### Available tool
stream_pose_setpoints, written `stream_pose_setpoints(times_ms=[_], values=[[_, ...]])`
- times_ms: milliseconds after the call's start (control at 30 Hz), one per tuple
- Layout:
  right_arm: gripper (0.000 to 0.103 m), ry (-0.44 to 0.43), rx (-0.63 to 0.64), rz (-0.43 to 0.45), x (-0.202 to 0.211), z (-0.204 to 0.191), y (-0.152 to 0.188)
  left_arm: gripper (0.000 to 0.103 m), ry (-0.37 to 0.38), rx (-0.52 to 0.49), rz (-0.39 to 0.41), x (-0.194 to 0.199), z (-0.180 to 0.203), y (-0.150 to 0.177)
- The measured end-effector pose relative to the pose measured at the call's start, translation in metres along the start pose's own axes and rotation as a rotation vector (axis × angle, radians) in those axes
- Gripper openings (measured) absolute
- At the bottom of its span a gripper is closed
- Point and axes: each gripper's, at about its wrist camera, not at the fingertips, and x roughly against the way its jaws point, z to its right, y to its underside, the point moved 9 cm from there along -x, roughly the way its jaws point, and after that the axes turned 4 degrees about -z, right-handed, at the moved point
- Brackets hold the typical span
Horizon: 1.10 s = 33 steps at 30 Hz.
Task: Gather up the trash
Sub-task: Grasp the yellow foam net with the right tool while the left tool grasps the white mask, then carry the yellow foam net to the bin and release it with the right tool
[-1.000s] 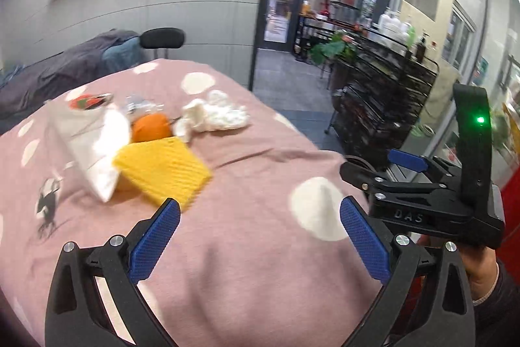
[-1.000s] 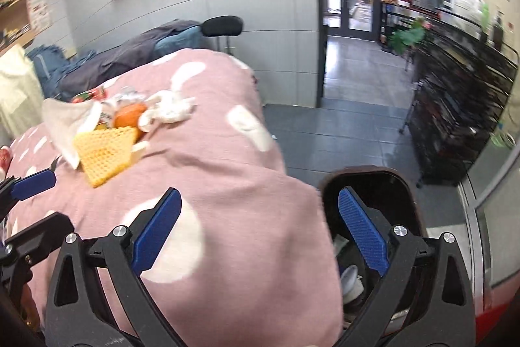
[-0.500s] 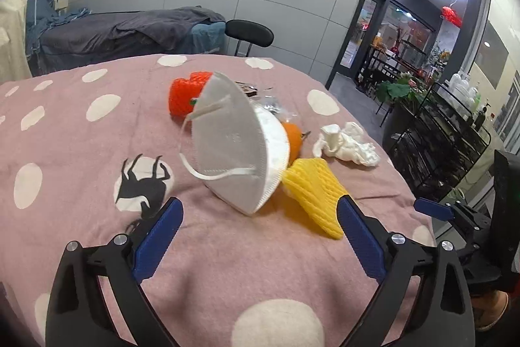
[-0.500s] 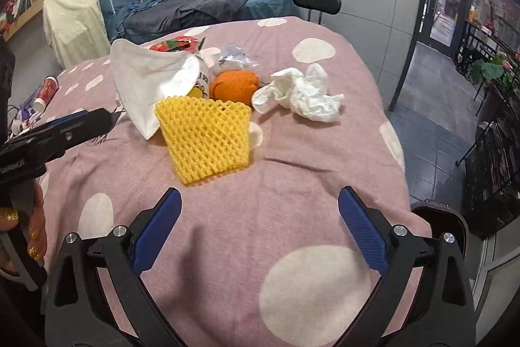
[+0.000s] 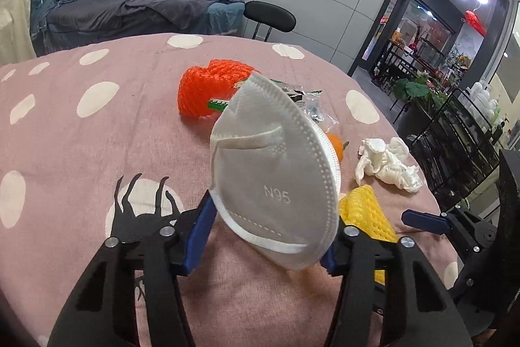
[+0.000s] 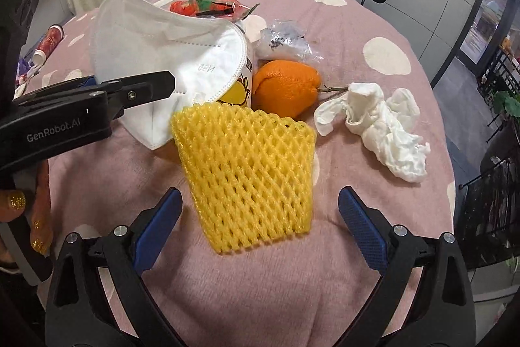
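Note:
A white N95 mask stands on edge on the pink dotted tablecloth. My left gripper straddles its lower end with its jaws narrowed around it; I cannot tell whether the pads press it. The mask also shows in the right wrist view, with the left gripper at its side. My right gripper is open, just in front of a yellow foam net. A crumpled white tissue, an orange, a clear wrapper and a red foam net lie around.
A small printed cup stands behind the mask. A red tube lies near the table's left edge. A black chair and piled clothes stand behind the table. Black wire racks stand at the right past the table's edge.
Both grippers swung from the table's right edge towards the trash pile. My left gripper closed in around the mask's lower end and its jaws narrowed. My right gripper came up to the yellow net.

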Motion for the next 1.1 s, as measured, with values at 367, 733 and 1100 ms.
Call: stream_pose_setpoints(times_ms=[367,733,1100], values=[[0.015,-0.064,-0.05,0.027,0.01,0.001,0.002,0.009,0.009,0.046,0.056,0.025,-0.017,0.008],[0.014,-0.069,-0.1,0.194,0.067,0.011,0.024,0.009,0.086,0.016,0.126,0.063,0.009,0.019],[0.014,-0.037,-0.203,0.293,0.106,0.043,0.064,0.009,0.155,-0.046,0.136,0.078,0.052,0.031]])
